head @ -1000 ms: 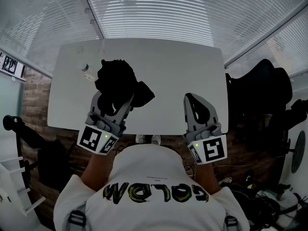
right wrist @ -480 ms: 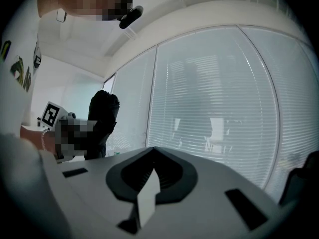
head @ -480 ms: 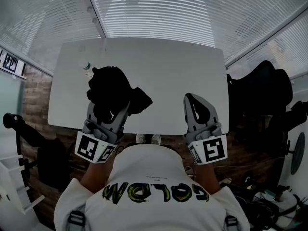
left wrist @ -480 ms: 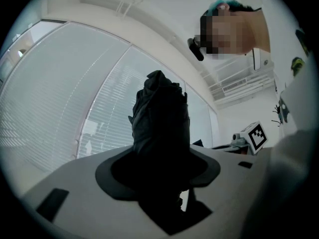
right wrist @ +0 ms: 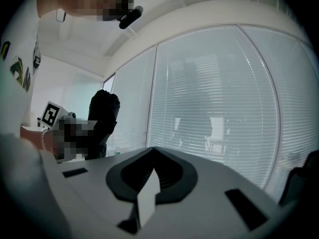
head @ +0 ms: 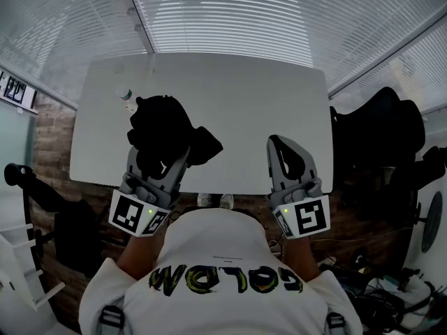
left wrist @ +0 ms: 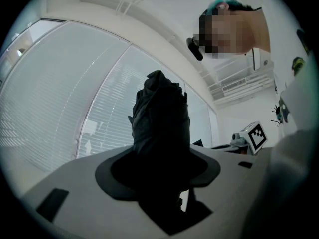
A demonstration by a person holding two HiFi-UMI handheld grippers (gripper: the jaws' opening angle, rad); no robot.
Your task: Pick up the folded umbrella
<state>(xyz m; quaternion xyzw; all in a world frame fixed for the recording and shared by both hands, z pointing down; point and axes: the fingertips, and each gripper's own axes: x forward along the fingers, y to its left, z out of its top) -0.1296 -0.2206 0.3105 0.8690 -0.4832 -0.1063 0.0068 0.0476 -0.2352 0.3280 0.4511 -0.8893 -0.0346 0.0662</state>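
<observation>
The folded umbrella [head: 162, 123] is a black, bunched bundle held above the left part of the white table [head: 244, 96]. My left gripper [head: 159, 160] is shut on its lower end, fingers on either side. In the left gripper view the umbrella [left wrist: 160, 123] stands upright out of the jaws and fills the gap of the left gripper [left wrist: 159, 176]. My right gripper [head: 274, 145] hovers at the table's front edge, right of the umbrella, jaws together and holding nothing. In the right gripper view the right gripper [right wrist: 152, 158] points at the window blinds, with the umbrella [right wrist: 102, 118] far left.
A small bottle [head: 126, 98] lies on the table just beyond the umbrella, at its left. A black chair with dark bags [head: 380, 138] stands beside the table's right edge. Window blinds [head: 230, 12] run behind the table.
The left gripper and the umbrella have shifted slightly left and toward me. The right gripper has stayed put.
</observation>
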